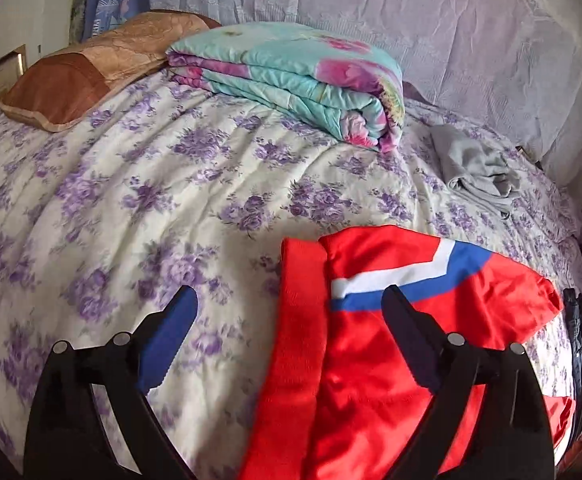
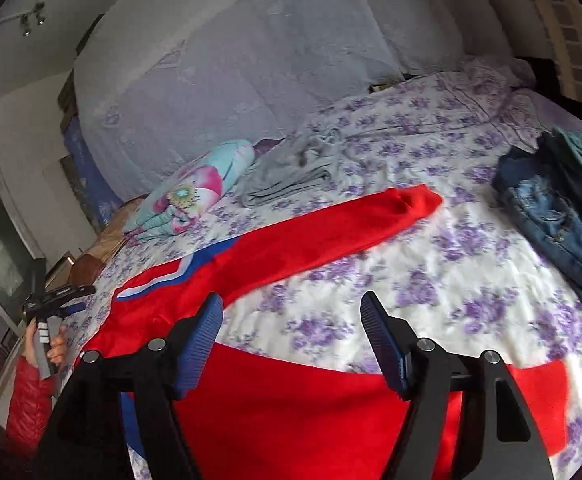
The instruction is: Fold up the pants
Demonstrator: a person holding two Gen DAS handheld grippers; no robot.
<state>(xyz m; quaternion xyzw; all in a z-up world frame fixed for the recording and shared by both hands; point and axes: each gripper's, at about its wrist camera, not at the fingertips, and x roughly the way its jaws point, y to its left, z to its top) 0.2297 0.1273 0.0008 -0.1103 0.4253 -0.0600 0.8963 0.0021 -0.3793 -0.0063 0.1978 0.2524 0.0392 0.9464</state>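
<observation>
Bed w/ purple-floral cover (image 1: 171,184) fills both views. Red pants (image 1: 371,360) lie flat on it, lower right of left-wrist frame. Folded floral quilt (image 1: 291,80) top centre, grey garment (image 1: 479,168) right. Left gripper (image 1: 291,312) & right gripper (image 2: 291,320): both released, nothing between the fingers.

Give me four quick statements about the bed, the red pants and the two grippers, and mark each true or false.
1. The red pants lie on the floral bedspread. True.
2. The left gripper clamps the pants. False: its jaws stand open, gripping nothing.
3. The right gripper is open. True.
4. The folded quilt lies on top of the pants. False: it sits apart, farther up the bed.
</observation>
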